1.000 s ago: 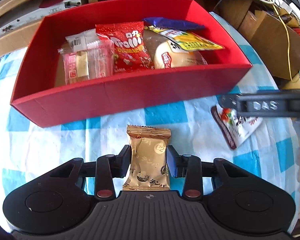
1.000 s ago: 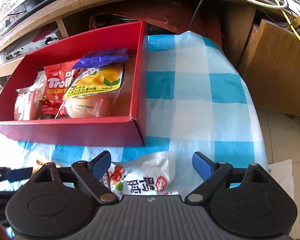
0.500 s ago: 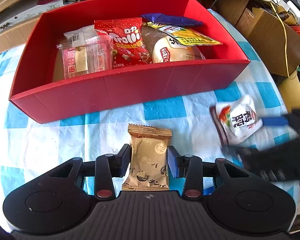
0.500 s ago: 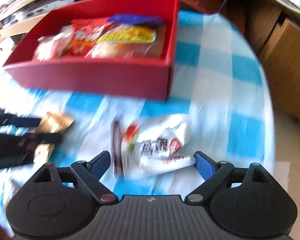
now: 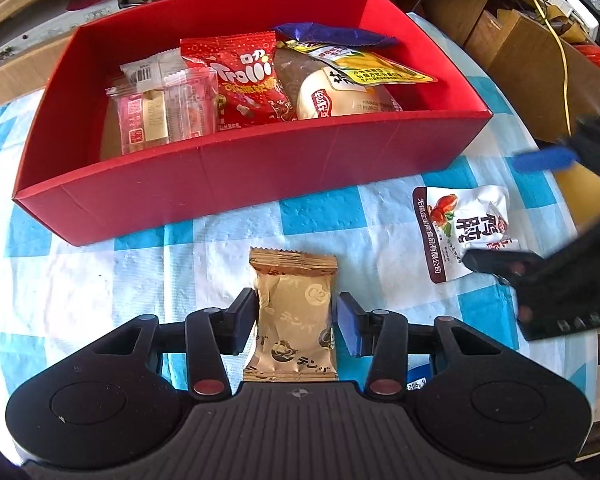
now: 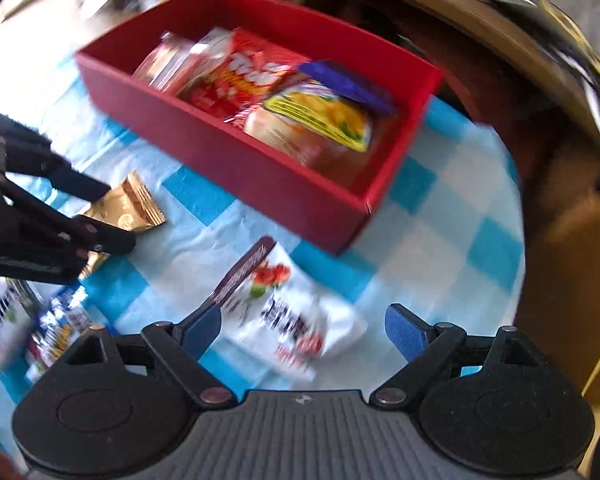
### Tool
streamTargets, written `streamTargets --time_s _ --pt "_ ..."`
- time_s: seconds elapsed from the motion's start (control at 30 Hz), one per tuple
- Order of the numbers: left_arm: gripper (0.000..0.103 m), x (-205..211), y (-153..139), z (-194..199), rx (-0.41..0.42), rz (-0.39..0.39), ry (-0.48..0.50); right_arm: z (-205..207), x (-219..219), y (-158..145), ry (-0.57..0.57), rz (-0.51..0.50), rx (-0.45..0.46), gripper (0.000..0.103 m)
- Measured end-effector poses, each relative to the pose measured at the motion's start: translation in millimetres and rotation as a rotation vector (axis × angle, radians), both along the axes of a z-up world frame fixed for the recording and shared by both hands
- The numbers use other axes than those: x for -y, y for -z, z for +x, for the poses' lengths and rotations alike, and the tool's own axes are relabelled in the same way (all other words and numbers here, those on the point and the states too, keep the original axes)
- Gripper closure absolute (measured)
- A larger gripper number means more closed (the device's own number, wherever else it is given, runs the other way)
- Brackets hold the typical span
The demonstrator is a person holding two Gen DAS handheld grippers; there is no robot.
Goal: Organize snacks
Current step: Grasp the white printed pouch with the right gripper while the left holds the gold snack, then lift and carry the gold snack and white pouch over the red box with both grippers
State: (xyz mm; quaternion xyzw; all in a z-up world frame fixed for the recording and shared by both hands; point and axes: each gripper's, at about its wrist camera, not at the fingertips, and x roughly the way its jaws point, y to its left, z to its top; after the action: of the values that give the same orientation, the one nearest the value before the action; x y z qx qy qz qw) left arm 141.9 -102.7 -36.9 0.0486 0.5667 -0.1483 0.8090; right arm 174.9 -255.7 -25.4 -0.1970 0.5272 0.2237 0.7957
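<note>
1. Left wrist view: left tool (image 5: 296, 322) is clenched on the gold snack packet (image 5: 294, 320), pads pressing both side edges. The packet sits on the checkered desk (image 5: 100, 280), near side of the red box (image 5: 240, 176), well short of its wall. The box already holds a Trolli bag (image 5: 248, 80), a clear wrapped pack (image 5: 160, 116), a bun pack (image 5: 340, 96) and a purple wrapper (image 5: 332, 36).
2. Same view: white snack pouch (image 5: 464, 232) lies flat on the desk to the right, just off the box's near right corner. The right tool's parts cross it at the frame edge; spread not readable from here.
3. Right wrist view (motion-blurred): right tool (image 6: 304, 332) is released, jaws wide, straddling the white snack pouch (image 6: 284, 316) without gripping it. Gold snack packet (image 6: 120, 208) and left tool (image 6: 100, 216) show at left.
4. Risks: the gold packet is soft film held at the edges, so it could buckle or slip on the lift, or catch the box's near wall if carried low. The right tool may close while moving and skid off the flat pouch.
5. View gaps: only the right view shows more packs (image 6: 40, 324) at near left on the desk, and the open jaws. Only the left view shows the grip contact on the gold packet sharply.
</note>
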Motion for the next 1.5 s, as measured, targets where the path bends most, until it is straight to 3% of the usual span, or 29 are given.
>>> streamTargets --time_s 0.2,0.4,0.67,0.77,0.9,1.03,1.07,1.2,1.33,1.5 --pt "0.046 0 0 4 -0.014 -0.015 0.005 15 -7 27 -0.04 0.069 -0.084 0.009" --pt "0.046 1 0 6 -0.016 -0.019 0.006 -15 2 25 0.011 0.129 -0.124 0.009" --pt "0.046 4 1 2 0.003 0.002 0.016 -8 1 29 0.165 0.097 -0.068 0.006" --pt "0.044 3 0 1 0.005 -0.002 0.018 -4 1 32 0.19 0.12 -0.069 0.0" --pt "0.043 3 0 2 0.003 -0.003 0.021 -7 3 36 0.222 0.134 -0.03 0.0" --pt "0.04 2 0 3 0.0 -0.012 0.019 -6 7 32 0.243 0.125 -0.049 0.0" --pt "0.039 2 1 3 0.001 -0.01 0.023 -6 7 30 0.256 0.122 -0.05 0.003" --pt "0.038 5 1 2 0.004 0.007 0.029 -11 11 18 0.3 0.142 -0.045 0.046" --pt "0.04 4 1 0 0.005 0.015 0.028 -20 5 18 0.306 0.114 -0.037 0.046" --pt "0.052 1 -1 -3 0.006 0.026 0.008 -29 6 9 0.348 0.127 -0.022 0.048"
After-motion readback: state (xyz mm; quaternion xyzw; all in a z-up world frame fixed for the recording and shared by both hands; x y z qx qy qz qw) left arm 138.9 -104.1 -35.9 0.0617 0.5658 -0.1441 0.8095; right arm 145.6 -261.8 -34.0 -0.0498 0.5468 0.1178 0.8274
